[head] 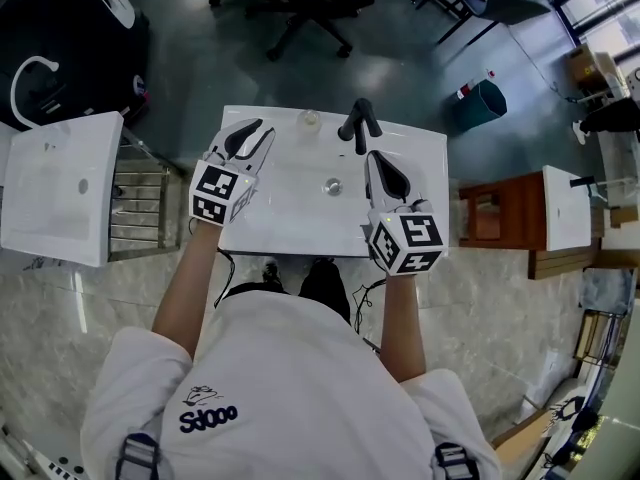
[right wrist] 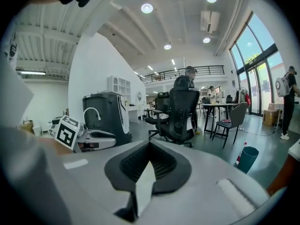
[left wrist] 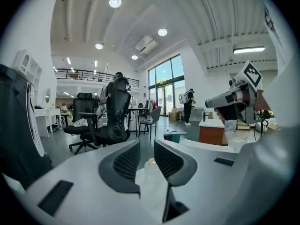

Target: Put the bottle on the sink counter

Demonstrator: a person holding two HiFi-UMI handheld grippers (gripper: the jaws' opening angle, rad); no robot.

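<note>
Bottles: one small clear bottle (head: 309,118), standing on the sink counter (head: 290,213) at its far edge, just left of the faucet (head: 358,123).
Bottle axis: upright, long axis vertical, cap pointing up.
Faucets: one, black, at the far side of the basin.
Drains: one drain (head: 333,185), mid-basin.
Grippers: two, both over the counter.
Left gripper (left wrist: 146,146): jaws narrow, a slim gap and nothing pinched. The bottle shows beyond the gap, clear of the tips.
Right gripper (right wrist: 149,145): jaws pressed together, empty, just right of the drain.
</note>
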